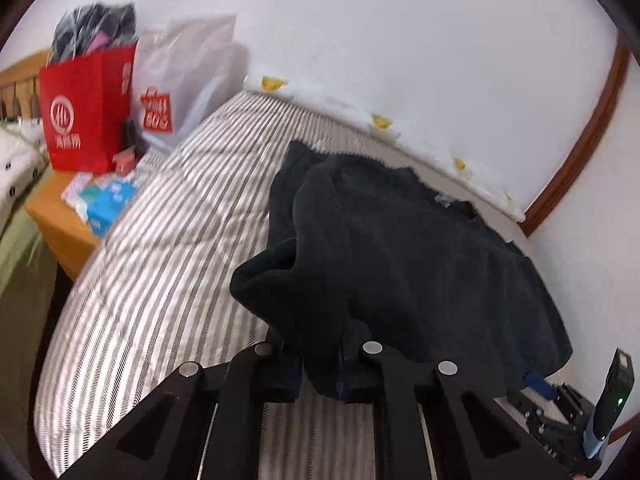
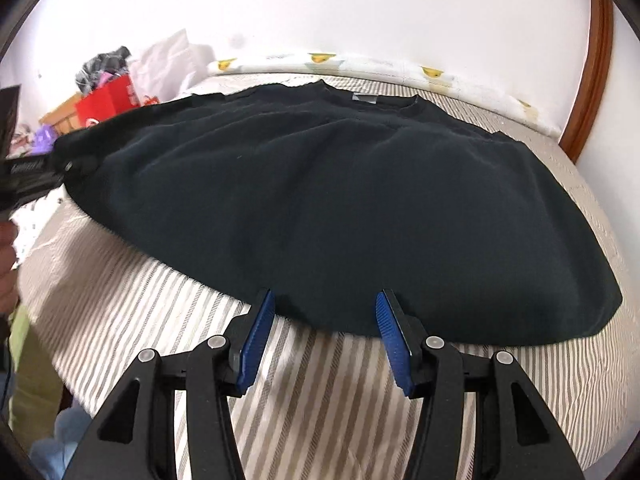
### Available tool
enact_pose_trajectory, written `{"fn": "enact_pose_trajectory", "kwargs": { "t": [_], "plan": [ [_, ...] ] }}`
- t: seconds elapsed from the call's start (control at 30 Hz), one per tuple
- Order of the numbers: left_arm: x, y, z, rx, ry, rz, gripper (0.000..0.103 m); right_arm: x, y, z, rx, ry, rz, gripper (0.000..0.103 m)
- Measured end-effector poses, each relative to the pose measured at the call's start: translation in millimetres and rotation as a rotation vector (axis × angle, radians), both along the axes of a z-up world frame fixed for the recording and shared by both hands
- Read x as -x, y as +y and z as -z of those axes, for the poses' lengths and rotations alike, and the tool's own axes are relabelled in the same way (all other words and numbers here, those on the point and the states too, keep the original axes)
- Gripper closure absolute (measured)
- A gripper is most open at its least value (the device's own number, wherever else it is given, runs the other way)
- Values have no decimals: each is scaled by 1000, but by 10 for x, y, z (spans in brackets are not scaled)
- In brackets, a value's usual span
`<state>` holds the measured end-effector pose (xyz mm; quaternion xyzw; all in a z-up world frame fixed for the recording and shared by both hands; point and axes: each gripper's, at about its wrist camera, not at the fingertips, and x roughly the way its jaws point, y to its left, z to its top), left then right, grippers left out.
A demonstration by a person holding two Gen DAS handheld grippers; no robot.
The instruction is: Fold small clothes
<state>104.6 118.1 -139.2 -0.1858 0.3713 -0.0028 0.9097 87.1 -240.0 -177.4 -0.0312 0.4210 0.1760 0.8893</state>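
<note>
I count one dark shirt [image 2: 340, 208] spread on the striped bed [image 2: 320, 400]; my left gripper [image 1: 320, 364] is clamped on its bunched edge; my right gripper [image 2: 324, 320] stands half-open at the hem, gripping nothing.

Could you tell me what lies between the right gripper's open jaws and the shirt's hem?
Nothing: in the right wrist view the right gripper sits at the dark shirt's hem, with only striped bedding below.

Striped bed [image 1: 160, 280] lies clear beside the shirt [image 2: 320, 200]; bags [image 1: 92, 120] crowd its far corner.
</note>
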Motion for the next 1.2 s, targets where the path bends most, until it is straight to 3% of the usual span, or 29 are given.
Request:
{"fn": "enact_pose_trajectory", "kwargs": {
  "t": [0.17,0.27,0.4,0.53,0.77,0.87,0.93,1.1,1.2],
  "plan": [
    [-32,-295,-362,-55,-82,79,92,73,-375,-109,-34,-40,75,51],
    [-75,-573,-565,-47,-121,150,92,102,-632,-163,-67,-64,132,51],
    [-163,-1204,-734,-129,-148,266,92,117,-927,-182,-101,-70,192,51],
    [-271,-1780,-652,-167,-127,384,93,120,-1215,-168,-126,-64,249,51],
    [-498,-2473,-79,-157,24,523,92,232,-1510,-74,-148,-35,303,51],
    [-501,-2538,15,-171,55,526,91,233,-1556,-46,-151,-19,308,51],
    [-504,-2489,-7,-132,61,541,89,196,-1554,-60,-166,-12,304,51],
    [-424,-2214,-195,-1,68,596,69,119,-1442,-207,-232,-6,264,49],
    [-279,-2014,-267,-16,31,579,53,37,-1299,-343,-292,-5,217,45]
  ]
}}
